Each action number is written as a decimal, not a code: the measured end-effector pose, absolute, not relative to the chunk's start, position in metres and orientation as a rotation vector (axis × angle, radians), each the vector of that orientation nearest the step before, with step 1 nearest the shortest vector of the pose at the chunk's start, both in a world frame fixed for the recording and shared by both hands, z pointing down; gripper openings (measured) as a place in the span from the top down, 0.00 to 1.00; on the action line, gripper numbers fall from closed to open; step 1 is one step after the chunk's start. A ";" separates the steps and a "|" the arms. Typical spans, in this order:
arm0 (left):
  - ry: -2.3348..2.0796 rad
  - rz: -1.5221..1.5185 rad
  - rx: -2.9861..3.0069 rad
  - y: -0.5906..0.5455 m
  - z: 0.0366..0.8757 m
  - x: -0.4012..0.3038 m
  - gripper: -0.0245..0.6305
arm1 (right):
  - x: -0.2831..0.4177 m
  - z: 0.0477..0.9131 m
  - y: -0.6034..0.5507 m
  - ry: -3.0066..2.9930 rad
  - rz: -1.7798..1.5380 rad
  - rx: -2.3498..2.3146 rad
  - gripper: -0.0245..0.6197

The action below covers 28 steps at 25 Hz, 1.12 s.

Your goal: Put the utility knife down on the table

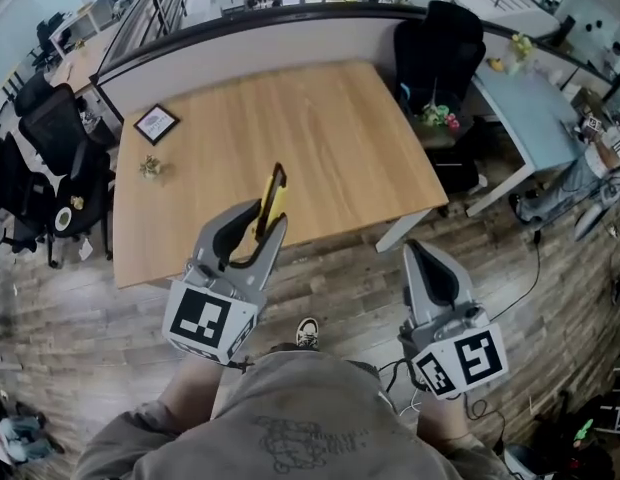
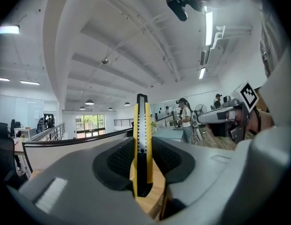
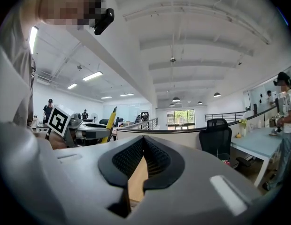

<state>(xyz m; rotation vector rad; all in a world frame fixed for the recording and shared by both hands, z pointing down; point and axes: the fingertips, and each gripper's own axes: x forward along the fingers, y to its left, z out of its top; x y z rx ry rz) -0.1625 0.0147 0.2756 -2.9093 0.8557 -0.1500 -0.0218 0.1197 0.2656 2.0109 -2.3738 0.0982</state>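
Utility knife (image 2: 141,135) upright between fingers (image 2: 118,159) of left gripper (image 1: 262,220), tip protruding.

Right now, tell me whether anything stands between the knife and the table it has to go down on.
Nothing visible does. The left hand-held gripper holds the knife upright by the near edge of the table, and the wood ahead is bare. A frame and a small ornament sit well off to the left.
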 end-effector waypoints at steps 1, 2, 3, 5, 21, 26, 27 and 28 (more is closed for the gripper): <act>0.845 -0.141 -2.921 0.006 0.275 -0.160 0.78 | -0.020 0.266 0.111 -2.372 0.098 2.015 0.95; 0.835 -0.125 -2.944 -0.001 0.274 -0.159 0.78 | -0.018 0.268 0.103 -2.369 0.101 2.020 0.95; 0.829 -0.107 -2.968 -0.008 0.273 -0.159 0.78 | -0.016 0.269 0.096 -2.365 0.108 2.025 0.95; 0.840 -0.092 -2.979 -0.022 0.272 -0.159 0.78 | -0.012 0.273 0.083 -2.356 0.127 2.030 0.95; 0.958 -0.073 -2.905 -0.111 0.265 -0.110 0.78 | 0.064 0.290 -0.025 -2.384 0.146 1.918 0.95; 1.082 -0.079 -2.851 -0.153 0.254 -0.074 0.78 | 0.108 0.286 -0.074 -2.456 0.138 1.813 0.95; 1.105 -0.084 -2.842 -0.159 0.251 -0.065 0.78 | 0.118 0.285 -0.085 -2.476 0.141 1.789 0.95; 1.129 -0.090 -2.832 -0.165 0.249 -0.055 0.78 | 0.129 0.284 -0.096 -2.495 0.146 1.763 0.95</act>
